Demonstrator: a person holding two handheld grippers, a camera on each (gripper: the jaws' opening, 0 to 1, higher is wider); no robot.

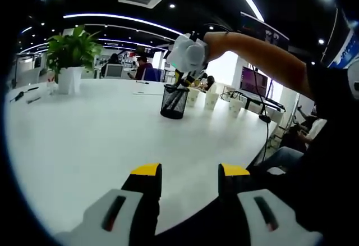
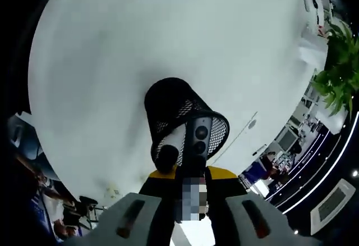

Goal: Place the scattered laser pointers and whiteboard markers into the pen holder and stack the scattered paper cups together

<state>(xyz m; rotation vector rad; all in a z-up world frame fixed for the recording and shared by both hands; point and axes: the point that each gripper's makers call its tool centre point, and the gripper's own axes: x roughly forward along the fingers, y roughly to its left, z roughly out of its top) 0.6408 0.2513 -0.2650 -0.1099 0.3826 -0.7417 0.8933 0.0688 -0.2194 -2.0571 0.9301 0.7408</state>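
My right gripper (image 2: 188, 185) pinches a laser pointer (image 2: 197, 145) over the black mesh pen holder (image 2: 168, 103) on the white counter (image 1: 84, 145), paper cups (image 1: 211, 100) beyond, left gripper (image 1: 189, 177) spread.

The scene is being lit from above by recessed ceiling spots and curved light strips (image 1: 118, 18), seen in the left gripper view. The glossy white table top (image 1: 84, 139) is being washed nearly to glare, with soft shadows being cast beneath the black wire-mesh pen holder (image 2: 174, 117). Straight lines are being bent strongly toward the edges by fisheye distortion, and distant detail is being rendered soft.
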